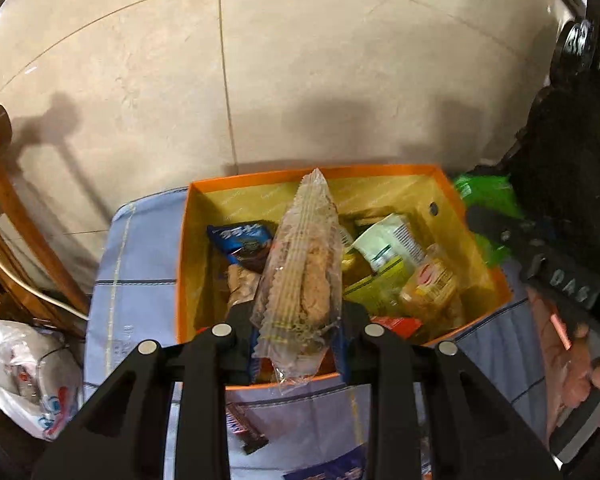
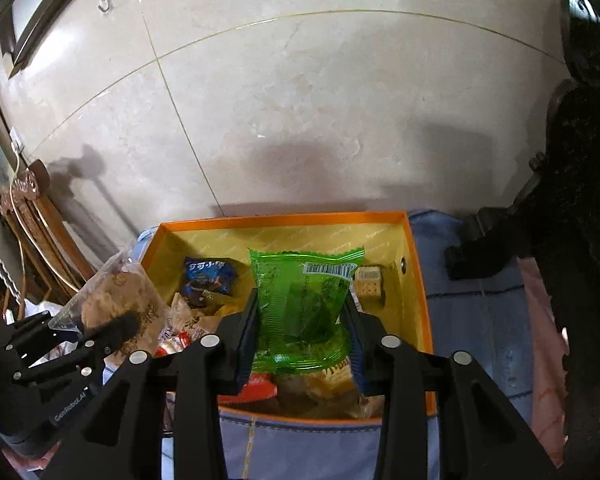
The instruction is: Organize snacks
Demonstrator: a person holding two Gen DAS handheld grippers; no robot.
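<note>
Left gripper [image 1: 298,336] is pinching a clear-wrapped cracker pack [image 1: 300,276] near its lower end, so the pack's long axis runs straight out along the fingers, sticking up over the orange box [image 1: 260,178].

Right gripper [image 2: 300,336] has a green packet [image 2: 302,312] sitting between its fingers. The jaws look spread with the packet loose in the gap, but whether the pads touch it I can't quite tell.

That packet hangs right over the box's near half, directly above the snacks already inside, like the blue packet [image 2: 206,280] at the back. I'd guess it drops in first, since the right hand is nearer the middle of the box.
</note>
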